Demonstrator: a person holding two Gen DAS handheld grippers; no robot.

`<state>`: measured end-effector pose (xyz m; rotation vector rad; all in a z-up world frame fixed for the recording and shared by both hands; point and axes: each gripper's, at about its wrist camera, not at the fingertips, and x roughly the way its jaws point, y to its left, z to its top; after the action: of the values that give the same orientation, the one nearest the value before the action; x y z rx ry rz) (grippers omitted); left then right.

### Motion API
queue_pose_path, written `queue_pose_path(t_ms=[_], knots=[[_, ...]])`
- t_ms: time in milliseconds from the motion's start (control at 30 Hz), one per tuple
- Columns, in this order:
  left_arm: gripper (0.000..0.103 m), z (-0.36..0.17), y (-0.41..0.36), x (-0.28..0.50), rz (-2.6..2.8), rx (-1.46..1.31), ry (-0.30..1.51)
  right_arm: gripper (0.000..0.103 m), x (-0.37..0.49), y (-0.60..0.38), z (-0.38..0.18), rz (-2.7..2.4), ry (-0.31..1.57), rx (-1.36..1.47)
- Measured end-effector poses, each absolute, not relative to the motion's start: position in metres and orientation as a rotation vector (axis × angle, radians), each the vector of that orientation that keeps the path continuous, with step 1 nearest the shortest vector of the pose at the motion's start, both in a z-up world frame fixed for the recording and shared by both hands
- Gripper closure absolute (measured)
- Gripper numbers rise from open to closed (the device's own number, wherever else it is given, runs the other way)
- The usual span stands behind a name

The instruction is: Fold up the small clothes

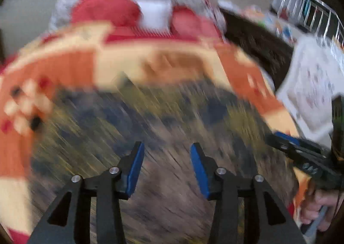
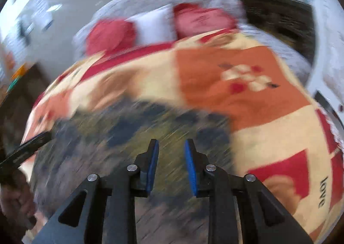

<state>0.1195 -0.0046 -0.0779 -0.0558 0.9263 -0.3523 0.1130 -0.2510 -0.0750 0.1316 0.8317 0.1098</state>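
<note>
A dark patterned garment (image 1: 150, 119), grey-brown with olive and navy patches, lies spread on the bed; it is motion-blurred in both views and also shows in the right wrist view (image 2: 133, 132). My left gripper (image 1: 166, 149) is open and empty above it. My right gripper (image 2: 171, 146) is open and empty above the same garment. The right gripper also shows at the right edge of the left wrist view (image 1: 288, 143). The left gripper shows at the left edge of the right wrist view (image 2: 32, 143).
The bed carries an orange, cream and red patchwork blanket (image 2: 247, 93). Red pillows (image 2: 109, 35) and a white pillow (image 2: 154, 24) lie at its head. A white floral cloth (image 1: 311, 85) is at the right. Shelves (image 1: 311, 14) stand far right.
</note>
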Motion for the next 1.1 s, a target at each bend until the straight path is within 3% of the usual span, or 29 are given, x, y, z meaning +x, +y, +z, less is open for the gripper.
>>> queue_pose_path(t_ms=[67,133,167,1100], knots=[[0.055,-0.104,-0.018,0.117,-0.313,-0.001,0.988,0.07,0.108,-0.232,-0.095,0.112,0.885,0.081],[0.053,-0.109,-0.029,0.105,-0.29,0.08,0.882,0.07,0.105,-0.227,-0.126,0.089,0.953,0.074],[0.053,-0.11,-0.031,0.101,-0.276,0.088,0.86,0.07,0.097,-0.227,-0.128,0.093,0.882,0.072],[0.052,-0.11,-0.034,0.099,-0.252,0.098,0.836,0.069,0.088,-0.232,-0.133,0.113,0.82,0.087]])
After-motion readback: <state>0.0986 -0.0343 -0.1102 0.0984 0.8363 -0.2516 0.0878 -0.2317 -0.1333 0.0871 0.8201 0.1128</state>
